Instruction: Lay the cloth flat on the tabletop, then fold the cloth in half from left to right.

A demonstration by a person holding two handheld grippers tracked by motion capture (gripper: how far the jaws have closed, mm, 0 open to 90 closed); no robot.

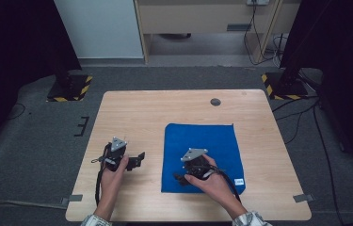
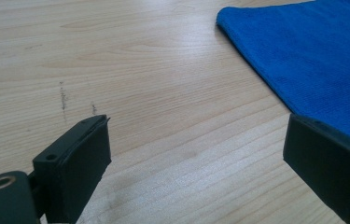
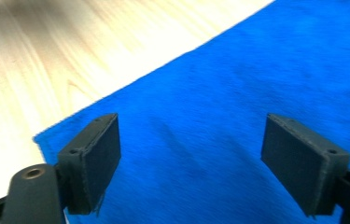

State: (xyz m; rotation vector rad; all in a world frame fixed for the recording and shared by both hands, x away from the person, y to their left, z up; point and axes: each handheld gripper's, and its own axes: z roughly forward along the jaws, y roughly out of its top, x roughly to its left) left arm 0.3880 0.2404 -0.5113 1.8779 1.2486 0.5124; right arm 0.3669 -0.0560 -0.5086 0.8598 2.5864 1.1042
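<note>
Both pairs of jaws stand spread wide, with nothing caught between them. The left gripper (image 1: pixel 136 159) sits over bare wood on the left half of the light wooden table (image 1: pixel 132 113), held in the person's left hand (image 1: pixel 113 175), its jaws pointing across toward the blue cloth (image 1: pixel 202 141). In the left gripper view (image 2: pixel 196 158) the two black pads hang just above the tabletop; plain wood grain fills the gap between them, and the edge of the cloth (image 2: pixel 303 56) runs down from the top toward the right-hand pad, which overlaps that edge in the picture. Whether the pad touches the cloth cannot be told.

The cloth lies flat on the right half of the table, one side close to the table's near edge, with a small white label (image 1: pixel 239 181) at its near right corner. The right gripper (image 1: pixel 182 179), held in the right hand (image 1: pixel 214 186), is over the near left part of the cloth, its grey three-cornered plate facing up. In the right gripper view (image 3: pixel 189 158) both pads are over blue fabric (image 3: pixel 256 84), close above it, and the cloth's edge crosses diagonally behind them with bare wood (image 3: pixel 46 70) beyond.

A small dark round disc (image 1: pixel 215 101) lies near the table's far edge, well apart from the cloth.
</note>
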